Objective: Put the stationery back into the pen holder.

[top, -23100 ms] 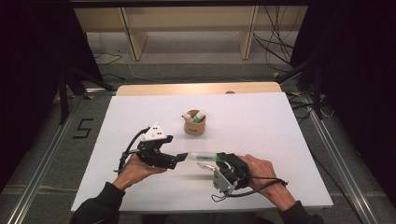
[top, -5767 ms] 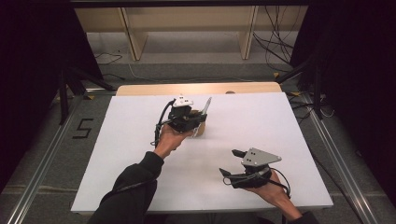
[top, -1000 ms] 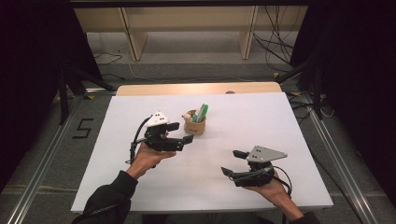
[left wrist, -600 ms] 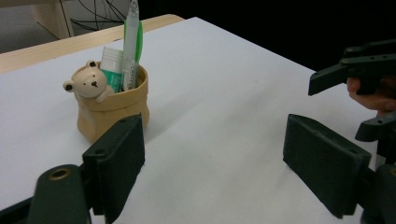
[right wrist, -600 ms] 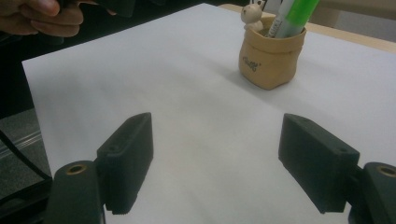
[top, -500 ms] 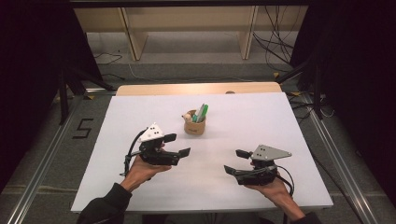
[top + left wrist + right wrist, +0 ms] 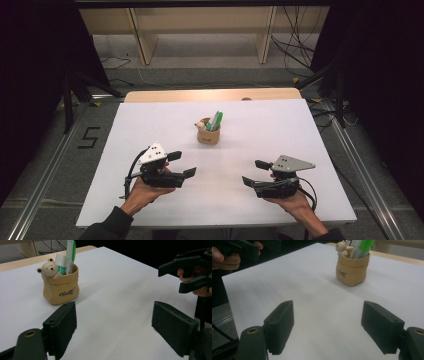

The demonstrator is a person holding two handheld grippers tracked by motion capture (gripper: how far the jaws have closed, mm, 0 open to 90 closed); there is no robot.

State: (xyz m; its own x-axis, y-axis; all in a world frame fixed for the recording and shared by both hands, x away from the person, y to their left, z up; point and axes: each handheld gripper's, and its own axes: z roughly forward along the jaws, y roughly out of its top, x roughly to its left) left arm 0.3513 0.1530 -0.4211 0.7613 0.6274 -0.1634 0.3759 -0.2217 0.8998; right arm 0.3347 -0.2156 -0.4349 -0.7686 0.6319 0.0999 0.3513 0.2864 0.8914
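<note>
White paper covers the worktop (image 7: pixel 300 130), and dark floor and pale wooden legs lie behind it.

On the left, the left claw (image 7: pixel 181 164) sits in a hand near the front edge. Its two black jaws are wide apart with nothing between them. It points toward the middle of the worktop. In the left gripper view, only bare white paper lies between the jaws.

In the middle, a bit farther back, stands the cup (image 7: pixel 208 135). It is a small tan pot that looks like a bag, and it is upright. A little bear (image 7: pixel 49 268) peeks over its rim. Pens (image 7: pixel 216 121) stick up out of it, one with a green cap. The cup is well apart from both claws.

On the right, the right claw (image 7: pixel 256 172) sits in the other hand, also near the front edge. Its jaws are wide apart too, with nothing in them. It points toward the left claw, with bare paper between the two.
</note>
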